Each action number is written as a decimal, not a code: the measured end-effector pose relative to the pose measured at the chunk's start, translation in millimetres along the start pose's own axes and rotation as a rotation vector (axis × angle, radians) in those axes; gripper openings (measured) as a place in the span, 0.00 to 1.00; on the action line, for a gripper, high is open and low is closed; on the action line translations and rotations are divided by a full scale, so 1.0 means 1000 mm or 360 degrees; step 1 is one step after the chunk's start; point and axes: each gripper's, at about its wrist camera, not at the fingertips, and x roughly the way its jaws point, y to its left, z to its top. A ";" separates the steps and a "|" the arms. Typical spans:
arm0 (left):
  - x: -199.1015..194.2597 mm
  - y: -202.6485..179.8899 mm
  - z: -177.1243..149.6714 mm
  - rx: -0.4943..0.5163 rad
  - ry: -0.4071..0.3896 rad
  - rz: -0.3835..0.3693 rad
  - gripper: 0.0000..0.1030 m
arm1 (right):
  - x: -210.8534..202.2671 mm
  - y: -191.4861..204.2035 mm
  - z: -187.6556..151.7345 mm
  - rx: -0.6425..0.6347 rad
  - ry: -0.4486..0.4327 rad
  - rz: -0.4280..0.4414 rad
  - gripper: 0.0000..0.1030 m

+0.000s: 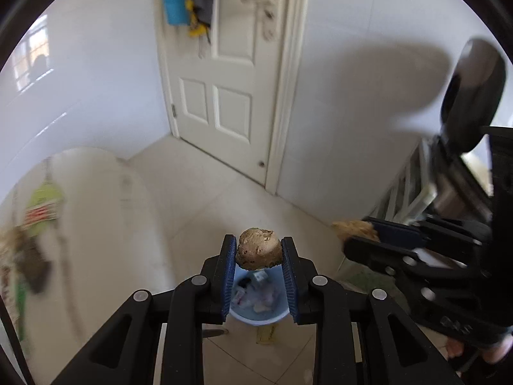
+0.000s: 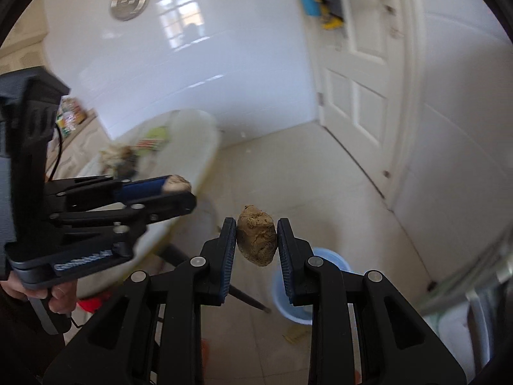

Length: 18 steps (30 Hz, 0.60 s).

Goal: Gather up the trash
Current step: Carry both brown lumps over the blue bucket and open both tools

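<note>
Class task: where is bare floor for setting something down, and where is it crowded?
Bare floor tiles lie between the white door and round table. Crowded: the blue bin is full of trash, and the table's left side holds clutter.

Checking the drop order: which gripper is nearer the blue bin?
Left. The left gripper hangs right over the blue bin; the right gripper is short of it, off to one side.

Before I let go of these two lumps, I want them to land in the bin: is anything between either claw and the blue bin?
Nothing visible. The left claw holds its brown lump straight above the open blue bin. The right claw holds its lump up and left of the bin, only bare floor between.
</note>
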 end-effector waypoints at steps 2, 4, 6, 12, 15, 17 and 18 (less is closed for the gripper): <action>0.036 -0.012 0.010 0.0029 0.0081 0.0030 0.23 | 0.004 -0.022 -0.008 0.0052 0.0024 -0.0014 0.24; 0.067 -0.020 0.016 0.0052 0.0147 0.0073 0.24 | 0.016 -0.045 -0.016 0.0110 0.0067 -0.0020 0.24; 0.094 -0.021 0.027 0.0046 0.0192 0.0106 0.26 | 0.028 -0.060 -0.022 0.0147 0.0097 -0.0016 0.24; 0.149 -0.016 0.051 0.0015 0.0256 0.0231 0.64 | 0.074 -0.098 -0.035 0.0250 0.0176 0.0040 0.24; 0.156 -0.017 0.058 -0.0017 0.0241 0.0290 0.67 | 0.096 -0.104 -0.035 0.0282 0.0189 0.0062 0.24; 0.152 -0.020 0.059 -0.0036 0.0223 0.0300 0.68 | 0.104 -0.107 -0.034 0.0306 0.0179 0.0082 0.26; 0.150 -0.026 0.057 -0.0039 0.0210 0.0310 0.69 | 0.106 -0.108 -0.034 0.0315 0.0174 0.0085 0.29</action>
